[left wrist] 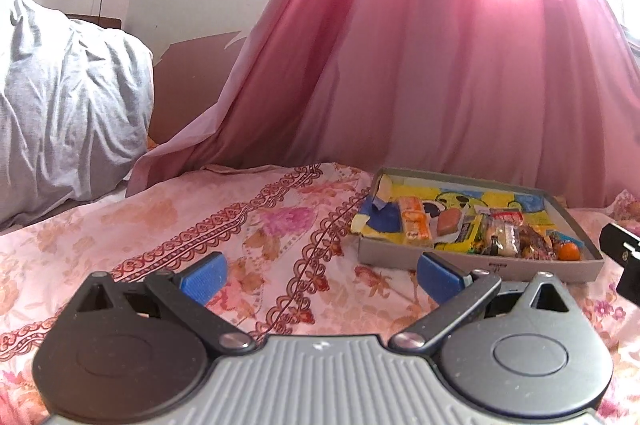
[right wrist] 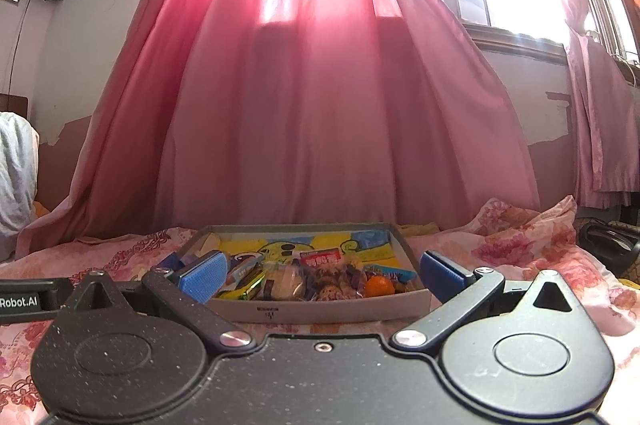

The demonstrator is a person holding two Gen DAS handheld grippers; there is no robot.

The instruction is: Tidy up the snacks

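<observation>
- Right now you are holding both tools low over the pink floral bedsheet (left wrist: 248, 225), with nothing between the fingers of either one.
- Your left gripper (left wrist: 320, 275) is spreading its blue-padded fingers (left wrist: 204, 275) wide over bare sheet, and the tray is lying ahead and off to its right.
- Your right gripper (right wrist: 320, 275) is likewise gaping wide and facing the near wall of the shallow grey cardboard tray (right wrist: 320, 309) squarely, just short of it.
- Inside that tray, the snacks are crowding the near right part: a small round orange fruit (right wrist: 379, 286), a clear packet of brown pieces (right wrist: 332, 283) beside it, and a flat orange wrapped bar (left wrist: 416, 223) lying apart towards the left.
- The yellow-and-blue cartoon lining (right wrist: 320, 245) is showing bare along the far side, so there is free room.
- Further back, the long pink curtain (right wrist: 320, 105) is hanging down to the bed, with a crumpled grey pillow (left wrist: 68, 105) off to the left.
- Judging by this, you are starting the sorting: no snack is lifted yet.
- The next move is calling for the right gripper to rise over the tray wall, dip onto one item in the heap, and close gently, since the wrappers look slippery and tightly packed.
</observation>
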